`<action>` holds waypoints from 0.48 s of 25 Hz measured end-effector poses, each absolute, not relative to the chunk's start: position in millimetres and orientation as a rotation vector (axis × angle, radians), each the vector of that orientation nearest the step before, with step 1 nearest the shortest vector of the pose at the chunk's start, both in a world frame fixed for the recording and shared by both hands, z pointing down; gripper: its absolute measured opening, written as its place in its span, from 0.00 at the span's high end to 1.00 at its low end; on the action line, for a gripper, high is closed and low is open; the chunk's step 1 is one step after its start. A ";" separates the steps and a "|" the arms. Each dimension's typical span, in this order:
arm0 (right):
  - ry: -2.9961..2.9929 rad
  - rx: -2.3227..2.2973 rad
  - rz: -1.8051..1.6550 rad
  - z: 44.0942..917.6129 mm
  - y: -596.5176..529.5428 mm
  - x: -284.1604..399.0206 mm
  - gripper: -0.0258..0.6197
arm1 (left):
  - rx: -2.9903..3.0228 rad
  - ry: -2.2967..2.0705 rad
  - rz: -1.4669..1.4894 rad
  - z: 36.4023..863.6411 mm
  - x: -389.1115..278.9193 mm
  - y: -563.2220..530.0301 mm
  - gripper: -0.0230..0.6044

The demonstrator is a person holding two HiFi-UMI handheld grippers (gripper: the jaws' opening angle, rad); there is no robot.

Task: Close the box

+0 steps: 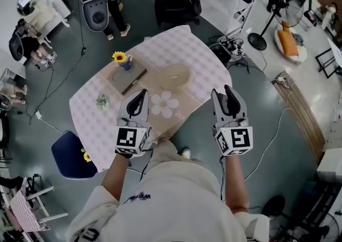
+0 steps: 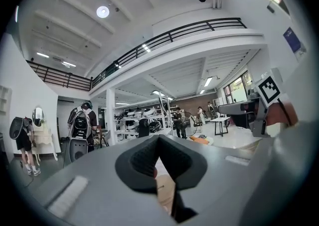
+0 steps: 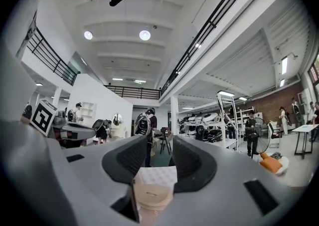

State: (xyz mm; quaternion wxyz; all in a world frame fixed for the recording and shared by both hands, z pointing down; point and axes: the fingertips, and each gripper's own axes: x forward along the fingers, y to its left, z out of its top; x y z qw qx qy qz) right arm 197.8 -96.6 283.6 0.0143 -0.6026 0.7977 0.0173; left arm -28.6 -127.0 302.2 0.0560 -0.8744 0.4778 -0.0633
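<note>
A round, low, beige box (image 1: 172, 75) lies on the table with the pink checked cloth (image 1: 96, 123), past the middle. I cannot tell how its lid sits. It also shows low between the right jaws as the beige box (image 3: 151, 196). Both grippers are held up in the air at the table's near edge, well short of the box. My left gripper (image 1: 141, 95) has its pads meeting at the tips, with nothing in them; the same shows for the left gripper (image 2: 158, 141). My right gripper (image 1: 223, 94) stands open and holds nothing, as the right gripper (image 3: 159, 157) confirms.
A white flower-shaped mat (image 1: 164, 103) lies between the grippers and the box. A sunflower in a blue vase (image 1: 122, 60), a flat tray with a dark stick (image 1: 130, 79) and a small plant (image 1: 101, 102) sit on the left. A blue stool (image 1: 72, 155) and floor cables (image 1: 267, 145) flank the table.
</note>
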 end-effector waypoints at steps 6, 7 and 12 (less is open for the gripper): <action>2.494 -1.862 0.077 272.7 -83.9 196.2 0.71 | -2.657 1.447 -0.182 300.7 -23.8 -119.9 0.96; 2.494 -1.865 0.076 272.7 -82.0 198.0 0.71 | -2.661 1.442 -0.179 301.0 -21.4 -118.9 0.96; 2.495 -1.835 0.062 271.0 -81.1 194.3 0.73 | -2.652 1.448 -0.172 298.4 -25.8 -117.5 0.96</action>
